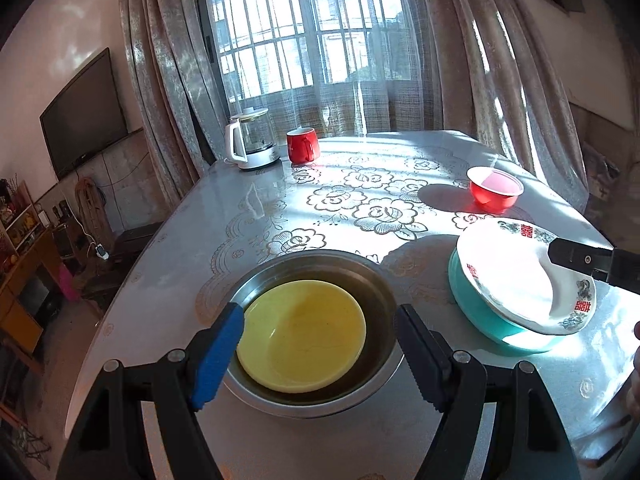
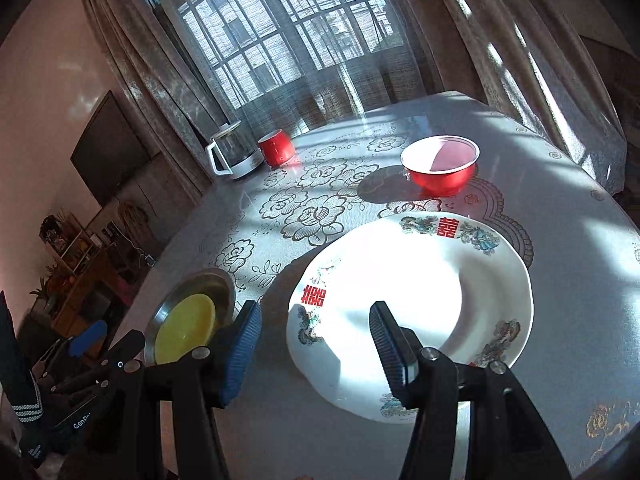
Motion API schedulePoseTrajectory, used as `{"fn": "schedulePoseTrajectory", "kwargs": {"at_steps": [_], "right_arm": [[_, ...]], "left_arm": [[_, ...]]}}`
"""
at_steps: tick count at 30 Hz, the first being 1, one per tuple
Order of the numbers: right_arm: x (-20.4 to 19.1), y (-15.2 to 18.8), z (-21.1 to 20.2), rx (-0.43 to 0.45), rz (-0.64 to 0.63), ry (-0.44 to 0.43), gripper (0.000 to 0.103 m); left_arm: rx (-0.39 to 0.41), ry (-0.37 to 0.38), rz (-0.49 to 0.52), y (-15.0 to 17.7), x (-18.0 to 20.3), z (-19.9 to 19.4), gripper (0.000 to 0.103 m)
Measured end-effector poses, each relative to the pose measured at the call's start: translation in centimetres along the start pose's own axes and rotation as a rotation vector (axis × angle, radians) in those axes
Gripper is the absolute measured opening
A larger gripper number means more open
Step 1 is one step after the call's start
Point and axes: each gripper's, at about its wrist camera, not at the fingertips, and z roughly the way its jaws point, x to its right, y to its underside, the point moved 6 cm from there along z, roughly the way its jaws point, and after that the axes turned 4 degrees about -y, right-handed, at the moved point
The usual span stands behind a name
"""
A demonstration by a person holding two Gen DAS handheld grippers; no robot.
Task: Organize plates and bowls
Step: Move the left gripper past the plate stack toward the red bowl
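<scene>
A yellow plate (image 1: 302,336) lies inside a steel basin (image 1: 372,292) near the table's front edge. My left gripper (image 1: 320,356) is open and empty just above them. A white patterned plate (image 1: 516,276) rests on a teal bowl (image 1: 472,304) to the right. My right gripper (image 2: 316,344) is open over the near edge of the white plate (image 2: 420,288), holding nothing; one of its fingers (image 1: 576,258) reaches over the plate. A red bowl (image 2: 440,164) stands further back. The yellow plate (image 2: 186,330) and basin (image 2: 224,284) also show at the left in the right wrist view.
A white-and-glass kettle (image 1: 250,144) and a red mug (image 1: 302,145) stand at the far left of the table (image 1: 248,216), near the curtained window. A TV and shelves stand on the left beyond the table edge.
</scene>
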Motion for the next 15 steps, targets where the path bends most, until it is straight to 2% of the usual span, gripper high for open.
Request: {"fn": "schedulePoseTrajectory", "kwargs": {"at_steps": [6, 11, 15], "right_arm": [[2.7, -1.1, 0.0, 0.002, 0.050, 0.026, 0.057], [6.0, -2.8, 0.6, -0.007, 0.135, 0.029, 0.057], [9.3, -5.0, 1.1, 0.007, 0.218, 0.035, 0.057]], "left_arm": [[-0.023, 0.058, 0.048, -1.3, 2.9, 1.7, 0.078], [-0.133, 0.211, 0.025, -3.2, 5.7, 4.6, 0.078], [-0.194, 0.298, -0.022, -5.5, 7.7, 7.1, 0.072]]}}
